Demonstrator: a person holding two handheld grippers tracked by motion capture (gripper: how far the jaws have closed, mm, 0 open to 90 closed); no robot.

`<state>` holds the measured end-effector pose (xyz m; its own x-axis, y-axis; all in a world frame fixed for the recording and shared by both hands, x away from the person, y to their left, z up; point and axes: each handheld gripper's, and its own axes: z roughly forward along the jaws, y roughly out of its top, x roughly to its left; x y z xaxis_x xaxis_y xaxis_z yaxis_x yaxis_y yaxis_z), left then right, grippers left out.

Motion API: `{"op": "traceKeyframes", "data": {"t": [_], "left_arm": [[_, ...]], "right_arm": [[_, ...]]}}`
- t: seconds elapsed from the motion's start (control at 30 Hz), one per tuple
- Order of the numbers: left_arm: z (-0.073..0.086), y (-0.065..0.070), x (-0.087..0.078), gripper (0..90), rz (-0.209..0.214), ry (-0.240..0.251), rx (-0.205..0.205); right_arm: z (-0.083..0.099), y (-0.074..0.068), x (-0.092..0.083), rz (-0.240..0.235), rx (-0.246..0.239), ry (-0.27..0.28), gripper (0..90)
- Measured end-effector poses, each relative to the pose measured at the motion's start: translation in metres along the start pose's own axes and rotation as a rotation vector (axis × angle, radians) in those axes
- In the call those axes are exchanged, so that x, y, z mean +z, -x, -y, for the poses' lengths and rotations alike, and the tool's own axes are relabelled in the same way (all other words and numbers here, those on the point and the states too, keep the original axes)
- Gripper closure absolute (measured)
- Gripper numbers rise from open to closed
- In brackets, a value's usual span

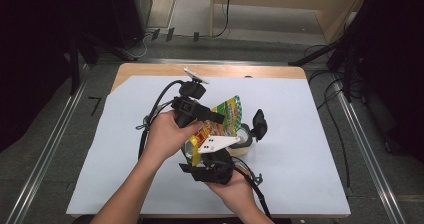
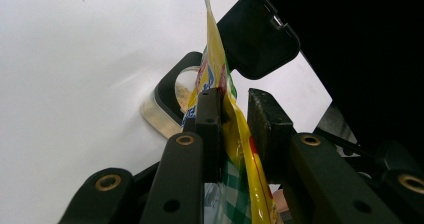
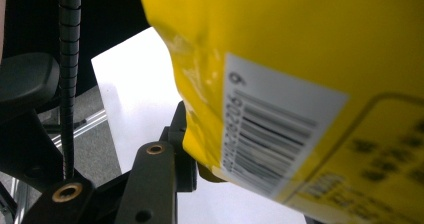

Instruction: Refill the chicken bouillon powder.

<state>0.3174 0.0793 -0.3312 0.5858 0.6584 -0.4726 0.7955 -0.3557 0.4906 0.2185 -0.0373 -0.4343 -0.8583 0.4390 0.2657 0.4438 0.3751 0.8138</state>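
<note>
Two tongs on one yellow, printed, crinkly foil snack pouch point(image 1: 222, 121), held upright over the white-covered surface point(image 1: 300, 149) beside a clear flip-lid jar point(image 1: 246, 136). Left tongs point(image 2: 235, 109) nearly closed, pinching its edge; right tongs point(image 1: 212, 154) partly open around the bottom, grip not discernible. Probably light, soft, slippery; best held by seams

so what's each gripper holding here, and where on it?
Both hold the yellow snack bag: the left gripper pinches its edge, near the top; the right gripper has its lower end, though that gripper's contact is hidden.
</note>
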Motion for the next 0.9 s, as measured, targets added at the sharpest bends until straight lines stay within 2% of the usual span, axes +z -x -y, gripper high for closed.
{"op": "traceKeyframes", "data": {"t": [0.47,0.63,0.9], "left_arm": [[0.0007,-0.0003,-0.0023,76.3,-0.004,0.003,-0.001],[0.0003,-0.0030,-0.0032,76.4,-0.002,0.004,-0.015],[-0.0002,-0.0046,-0.0035,76.3,0.009,0.005,-0.014]], "right_arm": [[-0.0013,-0.0014,0.0003,-0.008,0.001,-0.003,63.7],[-0.0022,-0.0021,-0.0004,0.000,-0.014,0.000,63.1],[-0.0029,-0.0024,-0.0011,0.002,-0.017,-0.002,63.0]]}}
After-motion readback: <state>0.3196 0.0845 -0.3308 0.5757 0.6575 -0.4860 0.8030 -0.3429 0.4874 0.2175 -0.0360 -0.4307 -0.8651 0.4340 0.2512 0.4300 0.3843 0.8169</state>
